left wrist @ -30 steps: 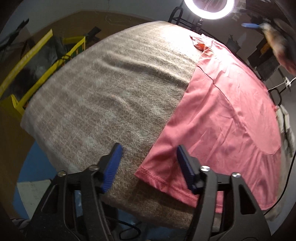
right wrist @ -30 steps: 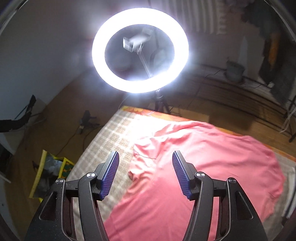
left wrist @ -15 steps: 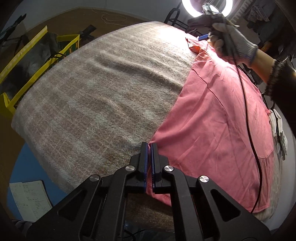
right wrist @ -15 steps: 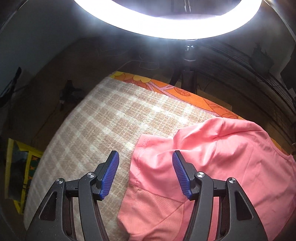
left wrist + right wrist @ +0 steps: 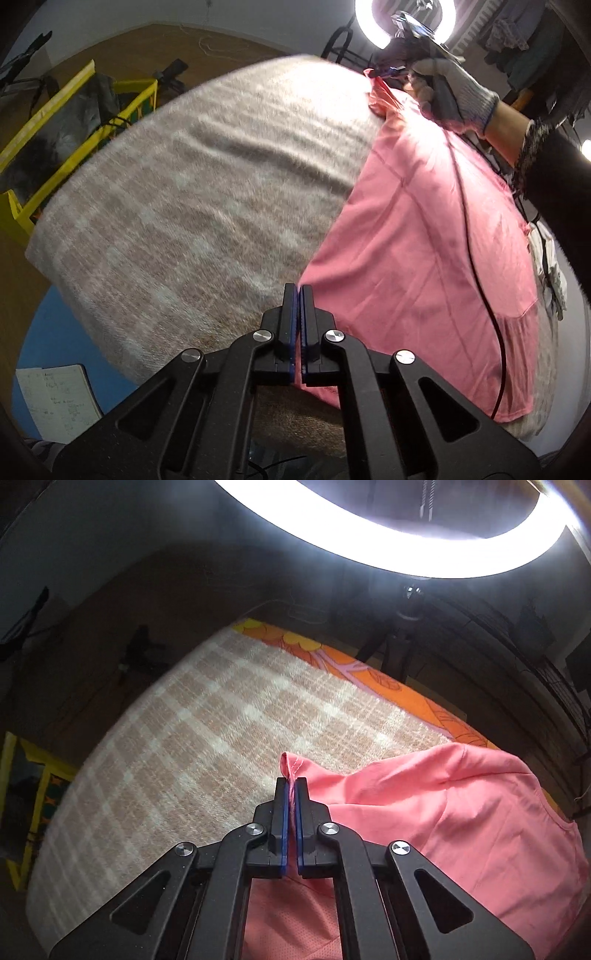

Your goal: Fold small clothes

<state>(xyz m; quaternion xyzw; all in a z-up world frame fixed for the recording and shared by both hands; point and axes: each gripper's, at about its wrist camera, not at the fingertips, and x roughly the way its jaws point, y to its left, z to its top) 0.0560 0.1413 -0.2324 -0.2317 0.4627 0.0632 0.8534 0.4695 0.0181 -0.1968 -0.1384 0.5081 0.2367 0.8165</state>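
Note:
A pink T-shirt lies spread on the beige checked blanket. My left gripper is shut on the shirt's near left hem corner, lifting it slightly. In the right wrist view my right gripper is shut on a fold of the pink T-shirt at its sleeve edge, with a loop of cloth poking above the blue pads. The left wrist view shows the right gripper far away at the shirt's top corner, held by a gloved hand.
A ring light on a stand stands beyond the far edge. An orange patterned sheet shows under the blanket. A yellow crate sits on the floor at left, a notebook on a blue mat below. A black cable crosses the shirt.
Both grippers have shut: the left on the hem corner first, then the right on the sleeve fold after dropping down to the shirt. The shirt's left edge has risen slightly.

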